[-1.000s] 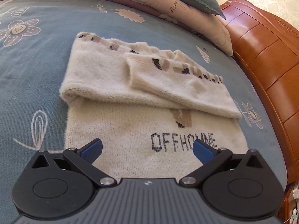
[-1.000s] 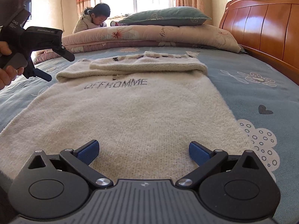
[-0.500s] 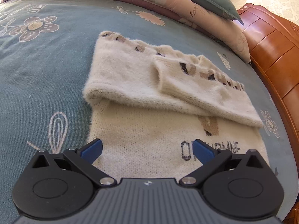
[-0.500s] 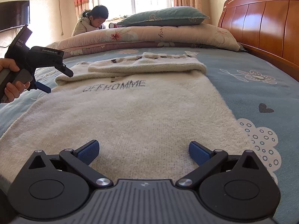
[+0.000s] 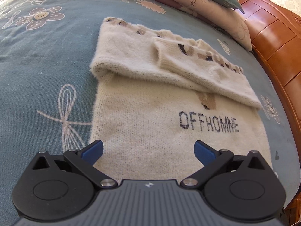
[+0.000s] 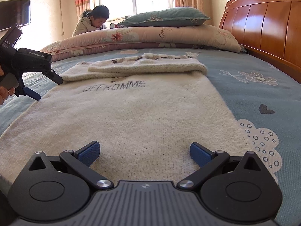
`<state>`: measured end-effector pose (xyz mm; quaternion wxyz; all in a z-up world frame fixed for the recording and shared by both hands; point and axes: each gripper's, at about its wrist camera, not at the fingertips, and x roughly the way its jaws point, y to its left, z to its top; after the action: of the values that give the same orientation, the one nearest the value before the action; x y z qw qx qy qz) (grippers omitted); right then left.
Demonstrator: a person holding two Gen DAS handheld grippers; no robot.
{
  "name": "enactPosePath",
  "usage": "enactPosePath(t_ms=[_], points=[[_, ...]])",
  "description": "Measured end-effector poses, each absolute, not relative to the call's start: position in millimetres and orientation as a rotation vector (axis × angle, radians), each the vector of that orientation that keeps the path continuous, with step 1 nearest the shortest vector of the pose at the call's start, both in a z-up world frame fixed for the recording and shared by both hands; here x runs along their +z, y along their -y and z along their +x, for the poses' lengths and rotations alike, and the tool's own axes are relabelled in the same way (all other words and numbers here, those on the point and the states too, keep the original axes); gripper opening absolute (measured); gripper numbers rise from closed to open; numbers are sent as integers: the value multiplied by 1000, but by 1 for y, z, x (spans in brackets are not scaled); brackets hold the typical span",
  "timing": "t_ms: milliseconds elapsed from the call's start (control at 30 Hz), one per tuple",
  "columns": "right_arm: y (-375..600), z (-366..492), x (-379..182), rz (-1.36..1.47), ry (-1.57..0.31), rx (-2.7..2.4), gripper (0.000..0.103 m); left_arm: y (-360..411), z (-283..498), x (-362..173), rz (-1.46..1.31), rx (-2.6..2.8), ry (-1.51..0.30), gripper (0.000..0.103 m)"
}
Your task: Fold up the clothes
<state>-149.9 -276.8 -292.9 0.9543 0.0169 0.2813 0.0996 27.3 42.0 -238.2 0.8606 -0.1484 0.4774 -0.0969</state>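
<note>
A cream knitted sweater lettered "OFFHOMME" lies flat on the blue bedsheet. Its far part, sleeves included, is folded over into a thick band across the body. My left gripper hovers open above the sweater's near left part, nothing between its blue pads. In the right wrist view the sweater stretches away from me, and my right gripper stands open low over its near hem. The left gripper shows there too, held by a hand beside the sweater's left edge.
A rolled pink floral quilt with a green pillow on top lies at the bed's far end. A wooden headboard runs along the right side. A person sits behind the quilt near the window.
My left gripper has moved down and to the left toward the sweater's left edge, still open. My right gripper has barely moved.
</note>
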Motion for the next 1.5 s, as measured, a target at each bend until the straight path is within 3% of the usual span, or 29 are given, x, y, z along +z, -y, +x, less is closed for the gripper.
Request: enactPosePath(t_ms=[567, 767, 1167, 1500], points=[[284, -163, -298, -6, -544, 199, 103, -24, -70, -252, -216, -294, -1015, 102], [282, -164, -299, -23, -543, 193, 103, 0, -104, -263, -38, -315, -957, 102], [284, -174, -300, -58, -541, 196, 103, 33, -136, -270, 176, -301, -923, 102], [326, -186, -284, 114, -627, 223, 103, 68, -147, -277, 249, -428, -860, 103]])
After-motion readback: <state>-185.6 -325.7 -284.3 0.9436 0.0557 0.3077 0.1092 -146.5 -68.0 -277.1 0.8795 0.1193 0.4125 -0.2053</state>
